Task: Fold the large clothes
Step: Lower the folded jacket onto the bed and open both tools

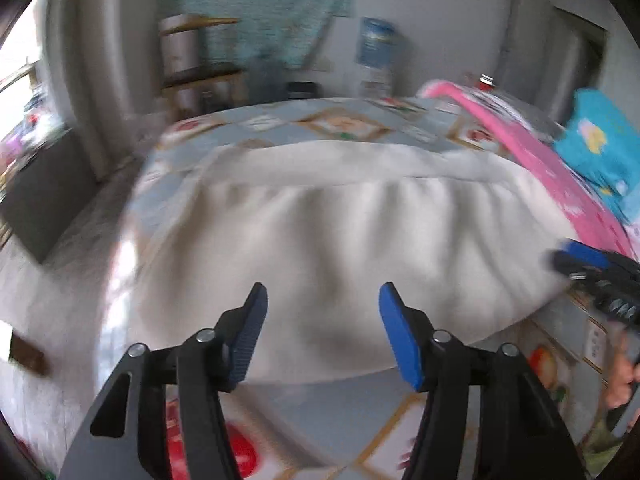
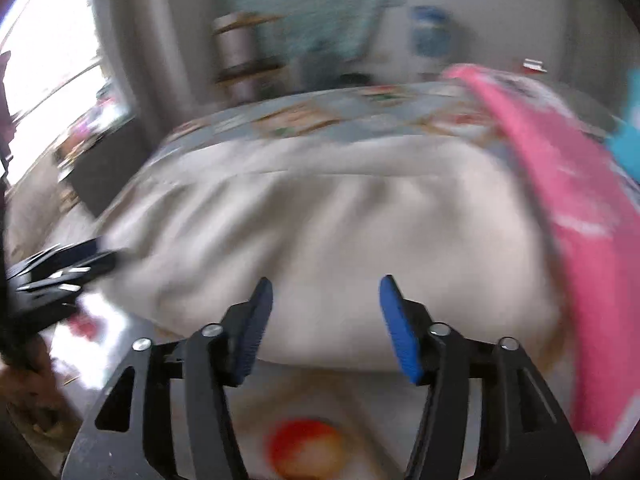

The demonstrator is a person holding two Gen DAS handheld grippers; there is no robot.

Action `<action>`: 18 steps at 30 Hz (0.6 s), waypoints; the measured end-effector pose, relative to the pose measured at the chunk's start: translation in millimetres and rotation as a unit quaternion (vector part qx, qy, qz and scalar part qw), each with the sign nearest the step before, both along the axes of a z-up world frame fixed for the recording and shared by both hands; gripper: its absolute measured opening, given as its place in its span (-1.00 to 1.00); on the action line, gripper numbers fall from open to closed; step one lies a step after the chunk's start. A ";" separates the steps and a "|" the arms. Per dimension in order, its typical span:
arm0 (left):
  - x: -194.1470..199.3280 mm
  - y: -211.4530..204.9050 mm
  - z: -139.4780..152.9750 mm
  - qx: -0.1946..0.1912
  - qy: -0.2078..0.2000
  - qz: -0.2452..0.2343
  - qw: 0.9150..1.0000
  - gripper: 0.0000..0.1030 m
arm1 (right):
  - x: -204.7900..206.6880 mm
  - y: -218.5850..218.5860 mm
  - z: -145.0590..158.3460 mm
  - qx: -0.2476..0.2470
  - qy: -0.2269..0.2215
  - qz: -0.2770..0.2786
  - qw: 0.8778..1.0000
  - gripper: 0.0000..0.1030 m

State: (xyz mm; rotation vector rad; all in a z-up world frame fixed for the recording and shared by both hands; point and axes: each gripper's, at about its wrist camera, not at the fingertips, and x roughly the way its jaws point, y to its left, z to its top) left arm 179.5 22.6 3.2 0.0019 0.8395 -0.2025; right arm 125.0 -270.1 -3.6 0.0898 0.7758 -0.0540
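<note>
The left gripper [image 1: 322, 300] was held out over the near edge of the white cloth [image 1: 344, 248]. Its two blue pads [image 1: 400, 336] stood wide apart, and nothing was between them. It pointed forward and a little down, toward the middle of the cloth. It was above the cloth and did not look like it was touching it.

The right gripper [image 2: 326, 294] was held the same way, next to the left one. Its blue pads [image 2: 398, 332] were also spread apart with nothing held. In the left camera it [image 1: 592, 268] showed at the right edge, by the right side of the cloth. In the right camera the left gripper [image 2: 68, 264] showed at the left edge, by the left side of the cloth. Part of a hand [image 1: 622, 372] could be seen under the right gripper.

The big white cloth [image 2: 320, 220] lay spread on a surface with a blue cover with fruit pictures [image 1: 332, 420]. I could not tell if that was a table or a bed. The cloth had soft wrinkles and a straight line across its far part. A pink cloth [image 1: 552, 164] lay beside its right side. A bright blue cloth [image 1: 600, 136] lay beyond the pink one. The pictures were blurry.
</note>
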 end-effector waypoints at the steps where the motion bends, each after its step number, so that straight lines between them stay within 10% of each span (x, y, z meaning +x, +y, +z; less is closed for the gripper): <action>1: 2.0 12.4 -7.3 -0.002 0.012 0.022 1.000 0.14 | -3.7 -11.4 -3.5 0.000 0.002 -0.022 1.000 0.13; 5: 11.9 31.8 -25.5 -0.034 0.033 0.050 0.998 0.15 | -7.2 -52.6 -39.5 0.062 0.029 -0.068 0.995 0.16; 11: 0.2 23.0 1.1 -0.048 0.021 0.035 0.998 0.15 | -20.8 -27.9 -16.3 0.058 0.025 -0.041 0.997 0.40; 18: -46.6 13.3 65.0 -0.114 -0.050 -0.023 0.992 0.90 | -51.4 -1.9 22.4 0.062 -0.021 0.003 0.998 0.72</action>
